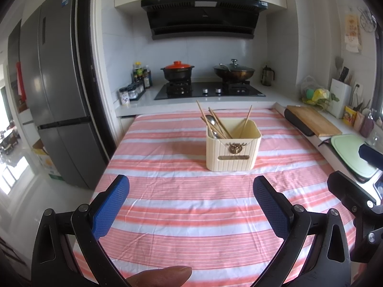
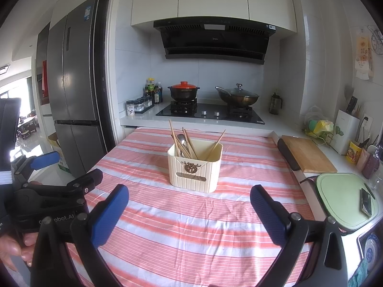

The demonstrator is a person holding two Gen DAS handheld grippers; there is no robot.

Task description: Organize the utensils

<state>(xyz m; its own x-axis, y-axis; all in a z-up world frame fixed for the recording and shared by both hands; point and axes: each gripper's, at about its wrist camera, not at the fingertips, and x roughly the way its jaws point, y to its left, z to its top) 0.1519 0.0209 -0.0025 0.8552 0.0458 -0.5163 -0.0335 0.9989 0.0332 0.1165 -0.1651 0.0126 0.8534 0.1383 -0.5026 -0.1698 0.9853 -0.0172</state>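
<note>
A cream ribbed utensil holder (image 1: 233, 151) (image 2: 195, 171) stands upright on the pink-and-white striped cloth (image 1: 179, 205) (image 2: 191, 227). Wooden chopsticks (image 1: 215, 122) (image 2: 185, 141) and a metal spoon (image 1: 211, 120) (image 2: 182, 141) lean in its left half; a lone chopstick pair (image 1: 246, 119) (image 2: 215, 144) leans in the right half. My left gripper (image 1: 191, 186) hovers open above the near cloth, short of the holder, nothing between its blue pads. My right gripper (image 2: 189, 196) is likewise open and empty, just before the holder. The left gripper (image 2: 45, 160) also shows at the right wrist view's left edge.
Behind the table runs a counter with a gas hob (image 1: 209, 91), a red-lidded pot (image 1: 177, 70) and a lidded wok (image 1: 234, 71). A wooden cutting board (image 2: 307, 154) and a green board (image 2: 342, 199) lie to the right. A grey fridge (image 1: 57, 95) stands at the left.
</note>
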